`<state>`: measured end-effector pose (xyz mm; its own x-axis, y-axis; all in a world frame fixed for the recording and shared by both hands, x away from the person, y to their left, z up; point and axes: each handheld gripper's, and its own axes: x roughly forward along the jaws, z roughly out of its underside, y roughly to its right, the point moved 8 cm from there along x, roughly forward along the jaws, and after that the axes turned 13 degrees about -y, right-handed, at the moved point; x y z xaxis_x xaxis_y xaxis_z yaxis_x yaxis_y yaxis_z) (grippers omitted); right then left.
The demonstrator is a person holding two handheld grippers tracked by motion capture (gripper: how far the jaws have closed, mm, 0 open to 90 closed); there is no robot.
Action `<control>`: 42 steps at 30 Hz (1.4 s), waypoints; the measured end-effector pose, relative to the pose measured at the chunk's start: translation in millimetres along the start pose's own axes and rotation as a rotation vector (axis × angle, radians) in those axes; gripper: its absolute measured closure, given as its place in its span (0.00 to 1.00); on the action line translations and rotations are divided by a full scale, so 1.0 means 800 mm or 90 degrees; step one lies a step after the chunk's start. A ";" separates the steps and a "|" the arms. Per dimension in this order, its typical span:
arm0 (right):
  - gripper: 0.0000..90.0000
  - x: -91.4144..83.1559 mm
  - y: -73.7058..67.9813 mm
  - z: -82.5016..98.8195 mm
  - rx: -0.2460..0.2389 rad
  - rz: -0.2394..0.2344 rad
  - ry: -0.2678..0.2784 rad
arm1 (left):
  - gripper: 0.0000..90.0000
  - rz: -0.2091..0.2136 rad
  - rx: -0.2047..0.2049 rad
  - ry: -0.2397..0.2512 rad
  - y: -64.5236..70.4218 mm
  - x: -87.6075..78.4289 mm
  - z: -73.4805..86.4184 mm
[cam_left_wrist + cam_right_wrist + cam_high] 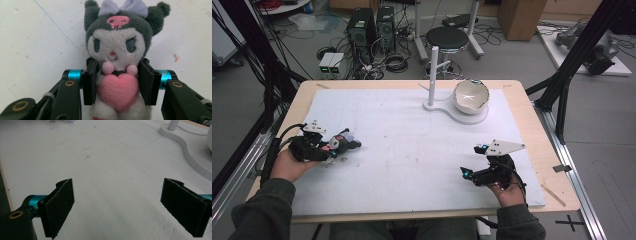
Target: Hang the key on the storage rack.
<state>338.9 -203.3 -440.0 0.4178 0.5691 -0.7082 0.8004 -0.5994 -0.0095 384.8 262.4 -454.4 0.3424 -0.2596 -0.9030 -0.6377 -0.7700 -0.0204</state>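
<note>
A small plush toy (117, 45) with a dark grey hood, a lilac bow and a pink heart on its chest lies on the white mat (412, 150). My left gripper (117, 83) is shut on its body, one black pad pressing each side of the heart. From above, the left gripper (339, 145) and the plush toy (344, 139) are at the table's left side. My right gripper (473, 160) rests low at the front right. Its jaws are open in the right gripper view, where the right gripper (125, 205) has only bare mat between the pads.
At the back right of the mat a white bowl (470, 96) sits on a white stand (444, 106) with an upright post (433, 70). The wooden table edge (557, 190) runs beyond the mat. A stool and computer cases stand on the floor behind.
</note>
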 end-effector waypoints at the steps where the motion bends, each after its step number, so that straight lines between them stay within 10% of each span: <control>1: 0.12 0.000 0.000 0.000 0.000 0.000 0.000 | 0.61 0.004 0.002 0.005 0.001 -0.002 0.000; 20: 0.12 0.003 0.000 -0.003 0.000 -0.003 0.004 | 0.61 0.032 0.028 0.071 0.026 -0.038 -0.005; 42: 0.12 0.002 -0.002 -0.004 0.000 -0.005 0.003 | 0.61 0.036 0.039 0.075 0.033 -0.042 -0.009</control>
<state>339.2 -199.5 -439.1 0.4133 0.5762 -0.7051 0.8038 -0.5947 -0.0147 361.5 246.8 -421.7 0.3808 -0.3705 -0.8472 -0.6977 -0.7163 -0.0003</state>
